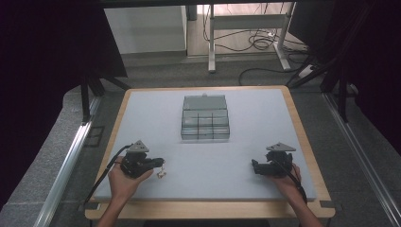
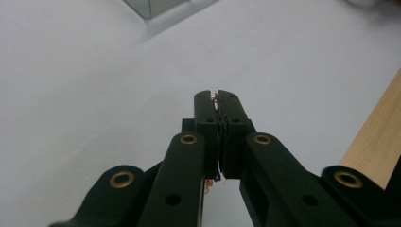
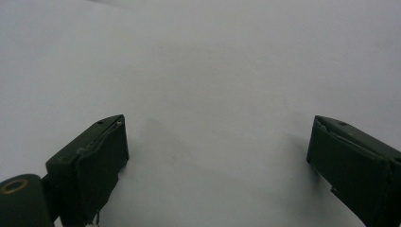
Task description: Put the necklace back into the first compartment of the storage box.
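My left gripper (image 1: 160, 162) is at the near left of the white mat, its jaws pressed together. A small pale, wiry piece (image 1: 162, 174) dangles just under its tips. In the left gripper view the gripper (image 2: 217, 94) is shut on that piece, and thin coppery strands (image 2: 216, 99) peek out between the pads. At the near right, my right gripper (image 1: 254, 166) is held low over the mat. Its jaws stand wide apart in the right gripper view (image 3: 217, 137), with nothing between them.
A clear plastic compartment box (image 1: 205, 124) with its lid laid back sits at the middle of the white mat (image 1: 246, 113), and its corner (image 2: 151, 7) shows in the left gripper view. The mat lies on a wooden table (image 1: 302, 127). A desk and cables stand beyond.
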